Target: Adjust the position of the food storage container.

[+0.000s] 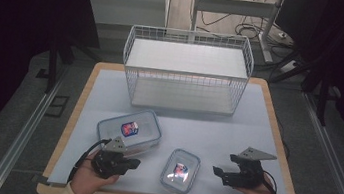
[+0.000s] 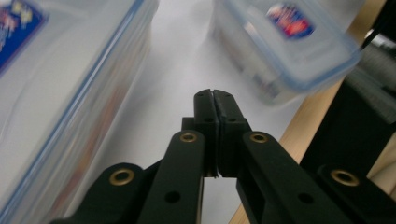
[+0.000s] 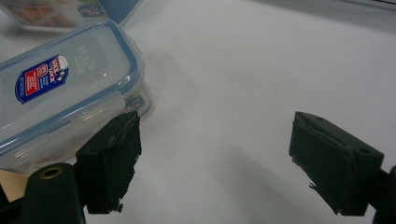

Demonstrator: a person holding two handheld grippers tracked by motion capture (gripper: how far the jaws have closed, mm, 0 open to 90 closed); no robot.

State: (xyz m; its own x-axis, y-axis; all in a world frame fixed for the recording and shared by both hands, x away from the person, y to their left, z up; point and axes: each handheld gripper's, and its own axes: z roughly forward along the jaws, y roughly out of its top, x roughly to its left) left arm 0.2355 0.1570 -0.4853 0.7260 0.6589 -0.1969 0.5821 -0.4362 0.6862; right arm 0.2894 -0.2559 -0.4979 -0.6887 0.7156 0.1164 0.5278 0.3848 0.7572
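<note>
Two clear plastic containers with blue-rimmed snap lids lie on the pale mat. The larger container (image 1: 128, 131) (image 2: 60, 93) (image 3: 60, 11) sits left of centre. The smaller container (image 1: 180, 171) (image 2: 285, 42) (image 3: 60, 107) lies near the front edge. My left gripper (image 1: 136, 163) (image 2: 215, 95) points right, between the two containers, with its jaws shut together on nothing. My right gripper (image 1: 215, 172) (image 3: 217, 135) is held to the right of the smaller container and points left at it. Its jaws stand wide open, and its left pad (image 3: 112, 163) is close beside the container's near corner.
A white wire basket (image 1: 187, 71) with a flat shelf stands at the back of the table (image 1: 277, 126). The wooden front edge (image 2: 303, 126) runs just past the smaller container. Dark floor, rails and cables surround the table.
</note>
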